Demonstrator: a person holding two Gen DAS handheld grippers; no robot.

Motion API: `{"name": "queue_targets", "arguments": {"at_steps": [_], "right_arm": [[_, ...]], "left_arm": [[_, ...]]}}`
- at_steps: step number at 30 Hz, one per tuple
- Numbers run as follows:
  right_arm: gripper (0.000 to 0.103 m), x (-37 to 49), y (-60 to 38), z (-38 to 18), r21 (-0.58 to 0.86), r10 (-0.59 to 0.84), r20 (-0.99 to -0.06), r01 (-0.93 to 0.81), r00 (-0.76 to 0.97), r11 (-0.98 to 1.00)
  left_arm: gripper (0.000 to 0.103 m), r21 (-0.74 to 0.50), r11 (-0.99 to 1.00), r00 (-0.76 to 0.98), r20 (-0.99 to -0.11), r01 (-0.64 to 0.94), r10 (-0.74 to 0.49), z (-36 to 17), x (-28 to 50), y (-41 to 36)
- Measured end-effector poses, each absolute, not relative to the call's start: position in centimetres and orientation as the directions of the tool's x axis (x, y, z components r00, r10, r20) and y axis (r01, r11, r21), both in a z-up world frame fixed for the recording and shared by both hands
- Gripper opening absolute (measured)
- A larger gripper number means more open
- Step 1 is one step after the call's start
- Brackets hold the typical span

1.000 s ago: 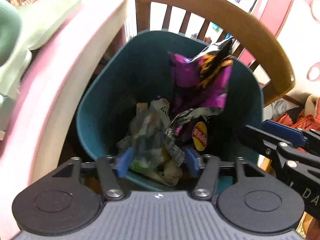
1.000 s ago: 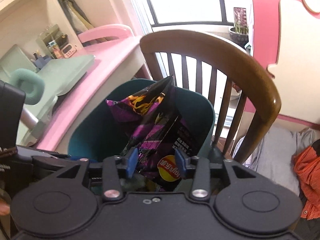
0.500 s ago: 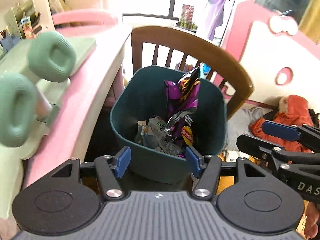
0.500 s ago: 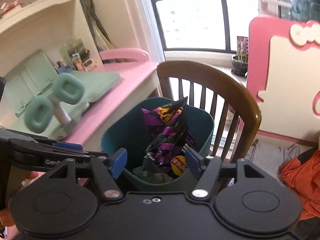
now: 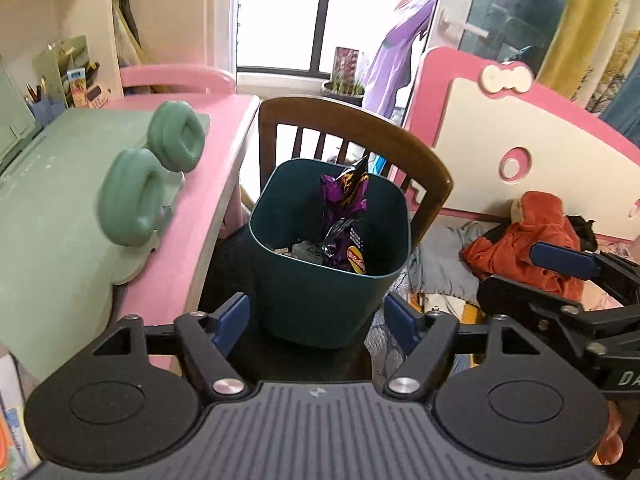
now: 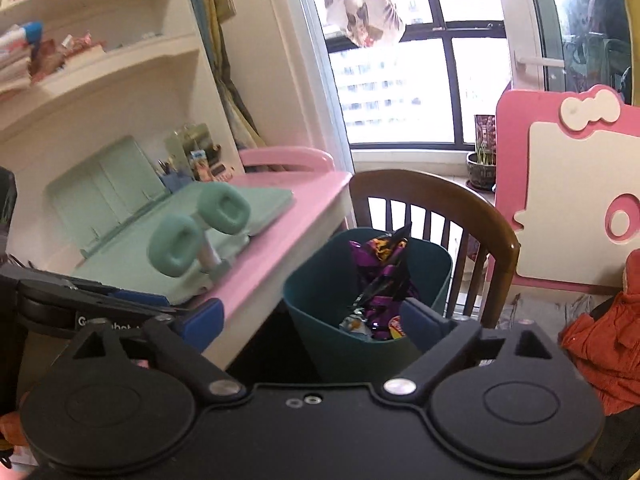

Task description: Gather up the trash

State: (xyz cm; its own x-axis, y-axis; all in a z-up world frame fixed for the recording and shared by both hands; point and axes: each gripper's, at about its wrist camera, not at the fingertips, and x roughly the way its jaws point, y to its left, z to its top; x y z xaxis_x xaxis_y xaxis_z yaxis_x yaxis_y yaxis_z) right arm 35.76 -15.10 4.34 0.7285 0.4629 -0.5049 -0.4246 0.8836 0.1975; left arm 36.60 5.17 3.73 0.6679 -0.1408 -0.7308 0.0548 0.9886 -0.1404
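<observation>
Left wrist view
Bin: the dark teal bin (image 5: 320, 288) stands on a chair seat, in front of the wooden chair back (image 5: 360, 136) and just right of the pink table (image 5: 208, 184).
Trash: a purple chip bag (image 5: 344, 208) stands upright inside the bin, its top poking above the rim; smaller crumpled wrappers (image 5: 304, 250) lie low beside it.
Left gripper: the left gripper (image 5: 316, 322) hangs near and above the bin, jaws wide apart, nothing between them.
Right gripper: its blue pad (image 5: 564, 260) shows at the right edge, apart from the bin.
Table: green headphones (image 5: 156, 168) rest on a green mat (image 5: 60, 200); no loose wrapper shows there.

Right wrist view
Right gripper: the right gripper (image 6: 312, 320) is spread wide and carries nothing, the bin (image 6: 360, 344) just beyond it.
Trash: the chip bag (image 6: 380, 268) leans inside the bin.
Surroundings: orange clothing (image 6: 596, 344) lies on the bed at far right; shelves (image 6: 100, 60) hold clutter too blurred to name.

Progress
Done: the visible trash appears to be in the bin.
Left: probably little or nothing; whether more trash lies out of view cannot be told.
</observation>
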Motion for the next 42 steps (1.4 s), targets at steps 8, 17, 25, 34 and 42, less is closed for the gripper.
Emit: {"name": "queue_targets", "arguments": {"at_steps": [8,17,25,34,42], "right_arm": [[0.103,31.5,-15.0,6.0,0.177,0.453,-0.461,-0.422,0.763,0.889],[0.103,29.3,-13.9,6.8,0.173,0.45,-0.441,-0.419,0.776,0.892],[0.103,28.8,-13.5,7.0,0.177,0.449,-0.437,-0.414,0.779,0.893],[0.103,28.2,-13.3,7.0,0.169,0.441,-0.44,-0.41,0.782,0.896],[0.103,27.9,-13.3,7.1,0.164,0.437,-0.439,-0.408,0.785,0.898]], "left_arm": [[0.081,-0.144,0.987,0.695,-0.703,0.068,-0.15,5.4,32.4,6.6],[0.081,-0.145,0.986,0.729,-0.665,0.087,-0.162,6.7,29.6,7.5],[0.081,-0.141,0.986,0.743,-0.65,0.088,-0.159,7.1,28.8,7.9],[0.081,-0.139,0.988,0.755,-0.64,0.071,-0.144,7.5,27.9,8.3],[0.081,-0.143,0.988,0.764,-0.629,0.066,-0.142,7.9,27.3,8.5]]}}
